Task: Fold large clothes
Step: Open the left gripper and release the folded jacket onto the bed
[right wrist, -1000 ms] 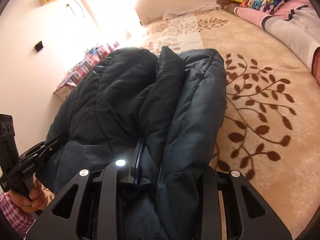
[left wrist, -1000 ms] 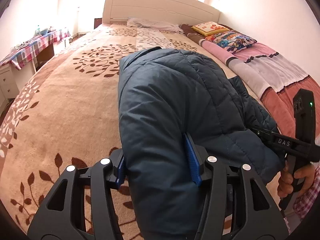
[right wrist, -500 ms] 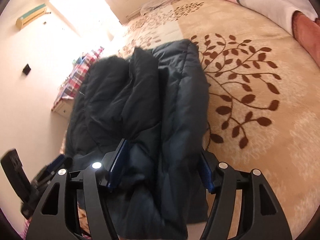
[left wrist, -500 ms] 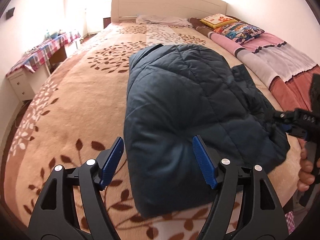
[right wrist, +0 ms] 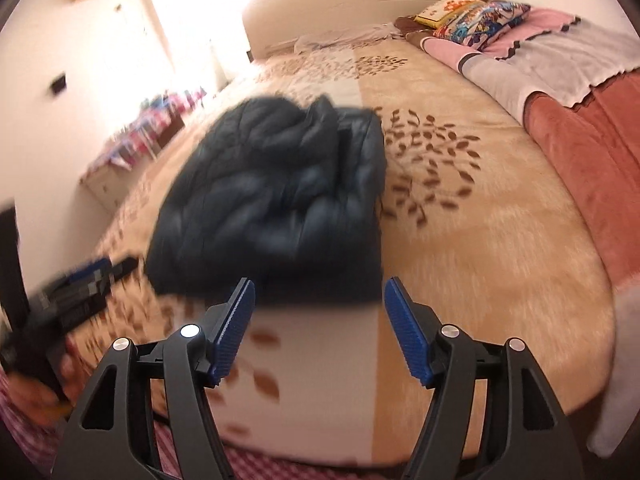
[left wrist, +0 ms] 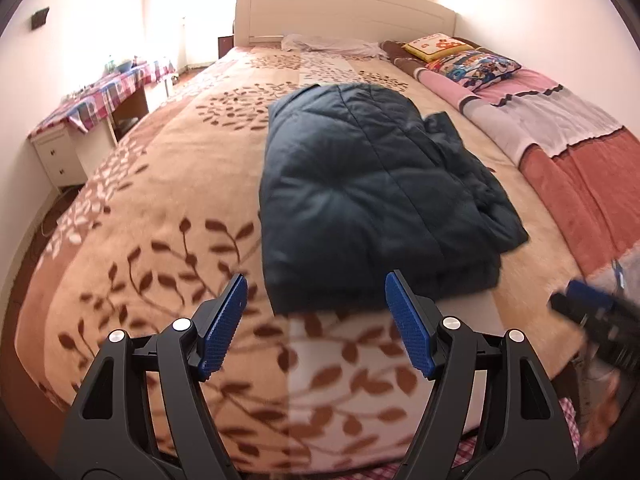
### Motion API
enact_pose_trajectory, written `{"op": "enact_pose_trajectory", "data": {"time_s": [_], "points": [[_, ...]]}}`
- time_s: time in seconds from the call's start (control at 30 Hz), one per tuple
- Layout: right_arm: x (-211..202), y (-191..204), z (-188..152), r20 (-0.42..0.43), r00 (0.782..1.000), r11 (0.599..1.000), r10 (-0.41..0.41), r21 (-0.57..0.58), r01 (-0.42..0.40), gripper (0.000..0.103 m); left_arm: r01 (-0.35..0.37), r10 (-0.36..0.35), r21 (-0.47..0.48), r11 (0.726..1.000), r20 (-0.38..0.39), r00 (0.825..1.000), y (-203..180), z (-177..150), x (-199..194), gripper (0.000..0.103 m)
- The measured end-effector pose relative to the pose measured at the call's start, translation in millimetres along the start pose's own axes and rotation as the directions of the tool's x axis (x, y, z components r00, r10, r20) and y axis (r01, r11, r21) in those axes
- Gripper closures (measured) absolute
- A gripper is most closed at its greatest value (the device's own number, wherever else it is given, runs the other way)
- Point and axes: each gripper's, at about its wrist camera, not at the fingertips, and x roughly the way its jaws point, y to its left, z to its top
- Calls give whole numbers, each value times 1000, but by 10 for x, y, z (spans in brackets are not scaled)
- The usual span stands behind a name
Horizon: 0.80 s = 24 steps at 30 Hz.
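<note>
A dark blue quilted jacket [left wrist: 372, 184] lies folded in a thick bundle on the beige leaf-patterned bedspread [left wrist: 168, 184]; it also shows, blurred, in the right wrist view [right wrist: 276, 208]. My left gripper [left wrist: 316, 312] is open and empty, just in front of the jacket's near edge, apart from it. My right gripper [right wrist: 320, 312] is open and empty, also short of the jacket's near edge. The right gripper shows blurred at the far right of the left wrist view [left wrist: 592, 312]; the left gripper shows blurred at the left of the right wrist view [right wrist: 72, 292].
A pink, grey and rust striped blanket [left wrist: 560, 128] lies along the bed's right side, with colourful pillows [left wrist: 472, 62] by the white headboard [left wrist: 344, 12]. A low white cabinet with a checked cloth [left wrist: 96, 96] stands left of the bed. The bed's front edge is directly below both grippers.
Both grippers have opened, let go of the jacket and drawn back toward the foot of the bed. The jacket now lies folded on the bedspread.
</note>
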Motion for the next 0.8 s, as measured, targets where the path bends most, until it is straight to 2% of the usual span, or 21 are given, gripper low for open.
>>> {"op": "enact_pose_trajectory", "data": {"time_s": [0.2, 0.37, 0.5, 0.63, 0.8], "points": [[-12, 178, -445, -72, 997, 1000, -16, 18, 17, 37, 46, -47, -9, 999, -38, 998, 0, -296, -86, 32], [97, 247, -628, -128, 988, 996, -83, 32, 88, 37, 86, -87, -17, 996, -77, 993, 37, -510, -71, 32], [211, 296, -602, -167, 979, 991, -115, 43, 124, 37, 96, -95, 4, 995, -113, 989, 43, -558, -61, 32], [270, 374, -494, -183, 977, 990, -113, 66, 127, 37, 97, -96, -4, 995, -146, 985, 99, -529, -103, 32], [158, 500, -462, -144, 982, 989, -122, 69, 133, 37, 73, -68, 42, 996, -109, 992, 74, -608, -268, 32]]}}
